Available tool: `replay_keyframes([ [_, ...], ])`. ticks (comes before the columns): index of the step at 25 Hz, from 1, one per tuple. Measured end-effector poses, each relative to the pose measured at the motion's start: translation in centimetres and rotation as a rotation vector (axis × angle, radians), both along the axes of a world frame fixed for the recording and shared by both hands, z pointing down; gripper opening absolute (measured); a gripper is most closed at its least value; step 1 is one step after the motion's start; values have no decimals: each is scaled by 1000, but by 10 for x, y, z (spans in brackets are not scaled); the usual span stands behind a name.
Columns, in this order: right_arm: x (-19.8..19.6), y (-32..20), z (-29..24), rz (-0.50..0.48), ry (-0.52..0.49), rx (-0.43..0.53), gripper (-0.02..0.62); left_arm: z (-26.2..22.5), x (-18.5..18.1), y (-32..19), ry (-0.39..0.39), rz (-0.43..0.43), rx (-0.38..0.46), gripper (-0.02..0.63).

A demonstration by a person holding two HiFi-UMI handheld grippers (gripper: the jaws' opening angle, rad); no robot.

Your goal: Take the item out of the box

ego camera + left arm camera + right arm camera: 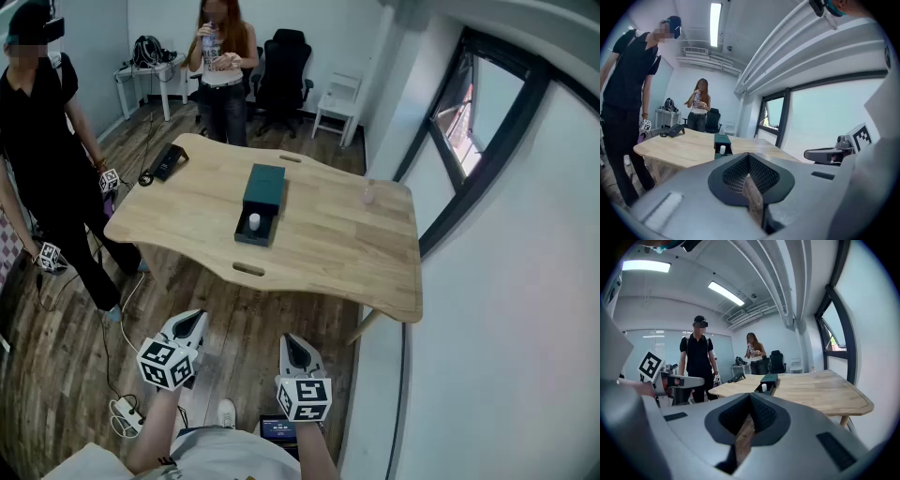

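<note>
bare table (337, 244) all round the box (265, 186), person (42, 131) beside its left corner

we could not tell what the small white item (254, 221) in the open box (262, 191) was. a pale thing (368, 195) to its right was too faint to name. the left edge cut off the person in black (42, 141).
</note>
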State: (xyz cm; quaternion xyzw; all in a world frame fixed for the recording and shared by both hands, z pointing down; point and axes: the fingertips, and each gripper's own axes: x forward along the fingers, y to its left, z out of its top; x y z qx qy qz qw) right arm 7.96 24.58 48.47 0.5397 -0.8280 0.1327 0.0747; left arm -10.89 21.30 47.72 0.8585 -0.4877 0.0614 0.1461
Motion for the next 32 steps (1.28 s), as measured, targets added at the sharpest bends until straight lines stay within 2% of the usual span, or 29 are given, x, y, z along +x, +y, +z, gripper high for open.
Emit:
replay_keyframes([
  [6, 2, 6, -2, -19, 10, 4, 5, -8, 18, 9, 56, 27, 16, 0],
  [12, 25, 2, 3, 3, 0, -12, 5, 0, 37, 8, -17, 10, 28, 1],
  [15, 36, -1, 6, 14, -28, -14, 5, -6, 46, 8, 22, 24, 85, 1],
  [18, 38, -10, 14, 15, -24, -26, 5, -1, 48, -4, 47, 28, 76, 2],
  [24, 36, -76, 34, 23, -13, -49, 5, 17, 49, -75, 51, 31, 71, 2],
  [28, 29, -152, 34, 21, 17, -50, 5, 28, 47, -154, 54, 40, 52, 2],
  [32, 11, -234, 23, 22, 42, -51, 5, 28, 39, -229, 1, 91, 30, 2],
])
